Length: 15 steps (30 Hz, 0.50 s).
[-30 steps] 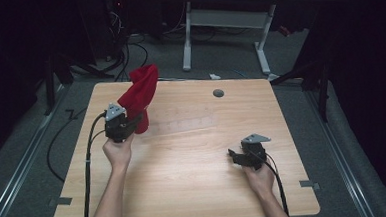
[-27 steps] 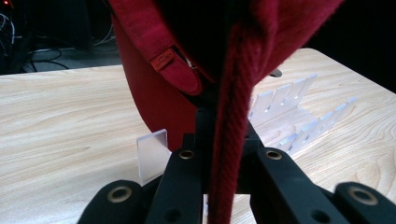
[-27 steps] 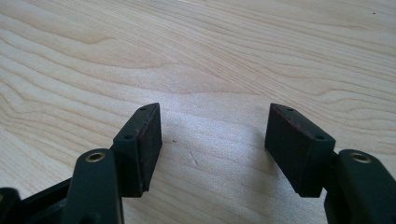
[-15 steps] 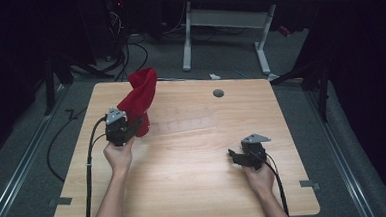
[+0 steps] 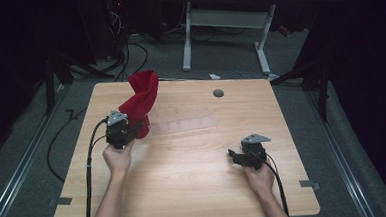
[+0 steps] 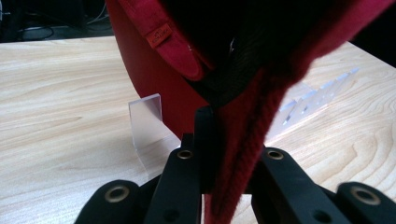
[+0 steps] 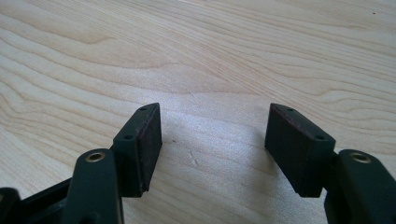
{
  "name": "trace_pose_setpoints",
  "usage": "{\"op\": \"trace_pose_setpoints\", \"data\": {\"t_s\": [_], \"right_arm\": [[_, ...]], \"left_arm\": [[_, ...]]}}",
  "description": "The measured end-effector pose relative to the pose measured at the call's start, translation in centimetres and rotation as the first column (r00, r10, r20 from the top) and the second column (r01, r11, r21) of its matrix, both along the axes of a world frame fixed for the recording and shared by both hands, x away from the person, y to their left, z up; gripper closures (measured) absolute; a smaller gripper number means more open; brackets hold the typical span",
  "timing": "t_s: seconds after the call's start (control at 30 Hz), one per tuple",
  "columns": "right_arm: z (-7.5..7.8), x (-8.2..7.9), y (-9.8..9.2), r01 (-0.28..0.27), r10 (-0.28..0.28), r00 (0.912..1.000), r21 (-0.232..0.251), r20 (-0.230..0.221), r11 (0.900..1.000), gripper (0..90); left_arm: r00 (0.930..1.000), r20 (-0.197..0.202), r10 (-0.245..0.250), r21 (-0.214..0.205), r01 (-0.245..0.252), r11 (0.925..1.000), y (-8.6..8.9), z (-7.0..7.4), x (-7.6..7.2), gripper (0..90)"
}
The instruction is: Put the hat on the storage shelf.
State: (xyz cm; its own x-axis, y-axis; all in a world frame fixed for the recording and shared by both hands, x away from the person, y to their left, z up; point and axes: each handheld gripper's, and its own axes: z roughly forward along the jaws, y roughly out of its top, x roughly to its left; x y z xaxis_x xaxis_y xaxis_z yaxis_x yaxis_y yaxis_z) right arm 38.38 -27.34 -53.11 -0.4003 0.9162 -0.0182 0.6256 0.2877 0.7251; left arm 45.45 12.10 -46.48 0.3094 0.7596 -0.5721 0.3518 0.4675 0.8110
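Cloth, red, raised above the bench far-left area, edge pinched in left gripper. Clear acrylic stand on bench just behind cloth. Right gripper spread wide, low over bare bench, well apart from cloth.

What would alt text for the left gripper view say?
The left claw is shut on a fold of red cloth that hangs up close, with a small fabric tag sewn on it. Behind the cloth a clear plastic piece stands on the light wooden table.
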Motion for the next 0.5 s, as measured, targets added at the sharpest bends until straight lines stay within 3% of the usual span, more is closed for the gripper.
{"op": "trace_pose_setpoints", "data": {"t_s": [0.2, 0.5], "right_arm": [[0.0, 0.0, 0.0, 0.0, 0.0, 1.0, 0.0, 0.0, 1.0, 36.6], [0.0, 0.0, 0.0, 0.0, 0.0, 1.0, 0.0, 0.0, 1.0, 36.6]], "left_arm": [[0.9999, -0.01, -0.003, 0.004, 0.003, 1.0, 0.2, -0.2, -0.4, 80.2], [0.9999, 0.001, 0.011, 0.004, -0.011, 0.9999, 0.8, 0.6, -1.2, 50.6]]}}
